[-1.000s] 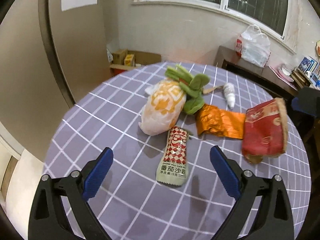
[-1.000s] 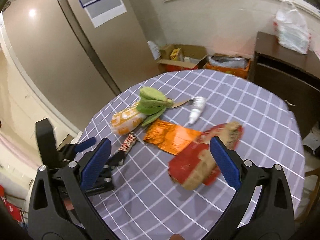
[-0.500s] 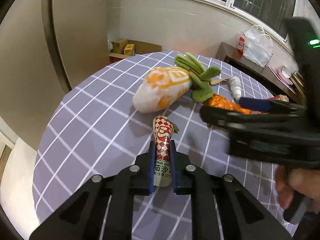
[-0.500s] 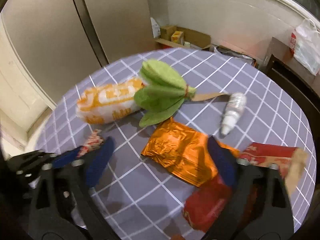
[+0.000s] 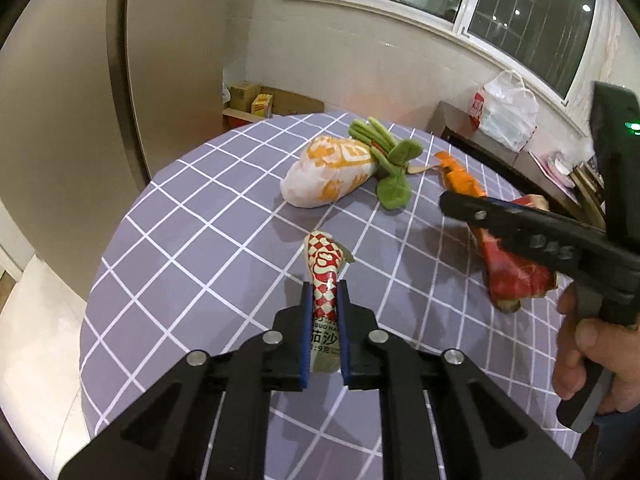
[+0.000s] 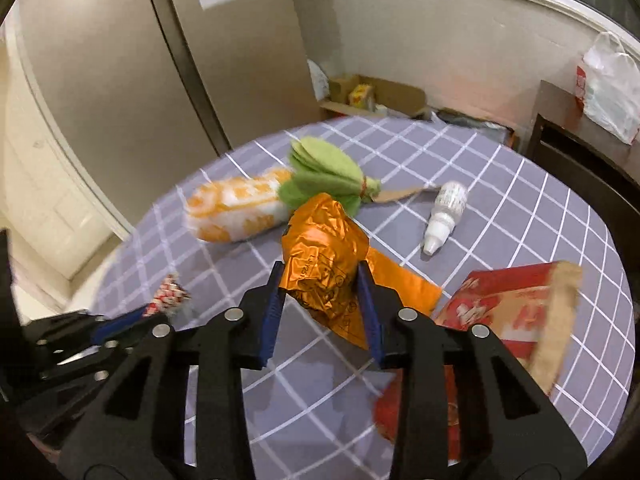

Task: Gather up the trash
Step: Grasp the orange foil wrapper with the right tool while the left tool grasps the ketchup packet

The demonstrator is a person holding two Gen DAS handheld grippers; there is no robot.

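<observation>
My left gripper is shut on a red-and-white checked ketchup sachet and holds it a little above the table. My right gripper is shut on a crumpled orange foil wrapper, lifted off the cloth. A red snack bag lies at the right; in the left wrist view it sits under the right gripper's arm. A small white bottle lies on its side farther back.
A plush carrot with an orange-white body and green leaves lies mid-table. The round table has a purple checked cloth. A dark cabinet with a plastic bag stands right; boxes sit on the floor behind.
Both grippers were open a second ago. The left closed on the sachet and lifted it. The right came down, closed on the orange wrapper and raised it.
</observation>
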